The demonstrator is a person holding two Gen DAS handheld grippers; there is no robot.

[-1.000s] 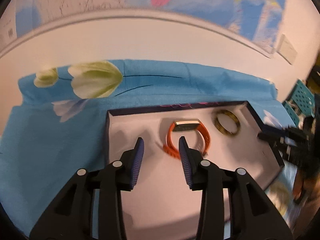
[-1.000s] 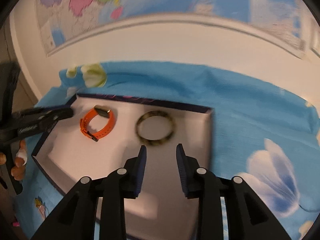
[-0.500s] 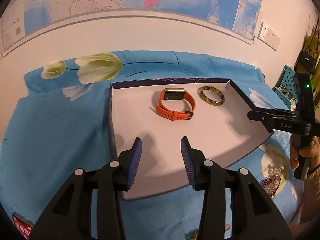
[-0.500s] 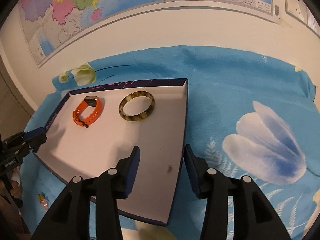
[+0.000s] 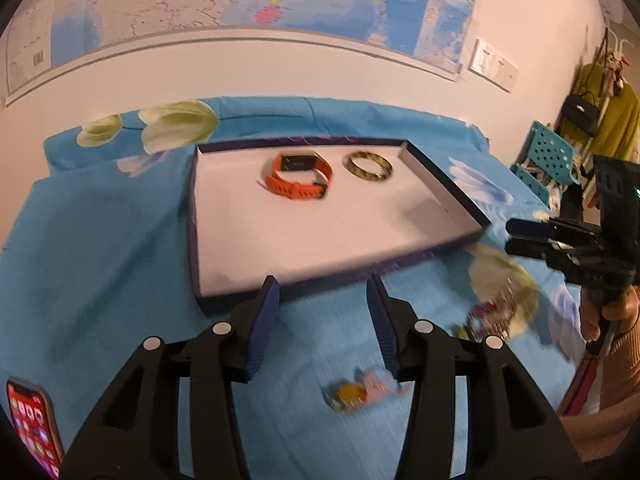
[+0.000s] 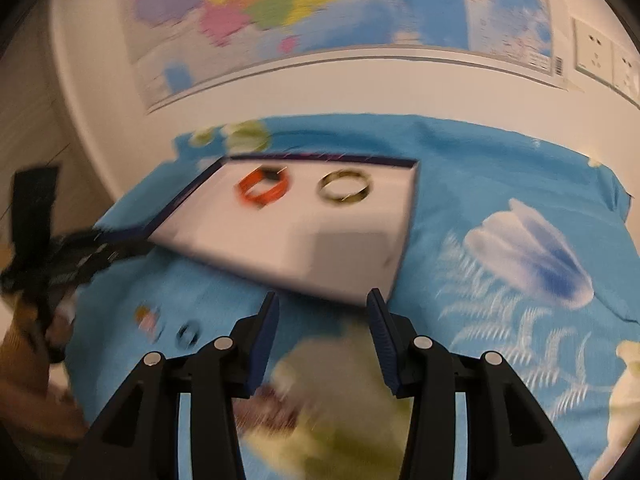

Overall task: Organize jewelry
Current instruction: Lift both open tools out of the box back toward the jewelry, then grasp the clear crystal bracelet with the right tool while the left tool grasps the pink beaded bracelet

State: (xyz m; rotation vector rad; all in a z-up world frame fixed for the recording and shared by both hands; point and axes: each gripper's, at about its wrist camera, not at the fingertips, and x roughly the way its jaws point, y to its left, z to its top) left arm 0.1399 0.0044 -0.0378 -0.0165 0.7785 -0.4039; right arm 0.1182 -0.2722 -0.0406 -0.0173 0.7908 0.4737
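Blue floral bedding point(image 5: 100, 240) is spread beneath a shallow tray point(image 5: 444, 196), in which an orange watch band point(image 5: 298, 178) and a mottled bangle point(image 5: 369, 165) are already laid. Loose pieces (blurred) are seen on the cloth: a small charm point(image 5: 352, 394) and a beaded strand point(image 5: 490, 314). Collection of the next piece is judged in hand. Left gripper point(image 5: 322, 312) and right gripper point(image 6: 322, 326) are held low, wide, empty; descent over one piece is required.

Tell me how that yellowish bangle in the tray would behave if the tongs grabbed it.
The bangle looks like a rigid closed hoop, so probably stiff. Its glossy surface may slip. Lying flat in the tray, it shouldn't roll unless tipped on edge.
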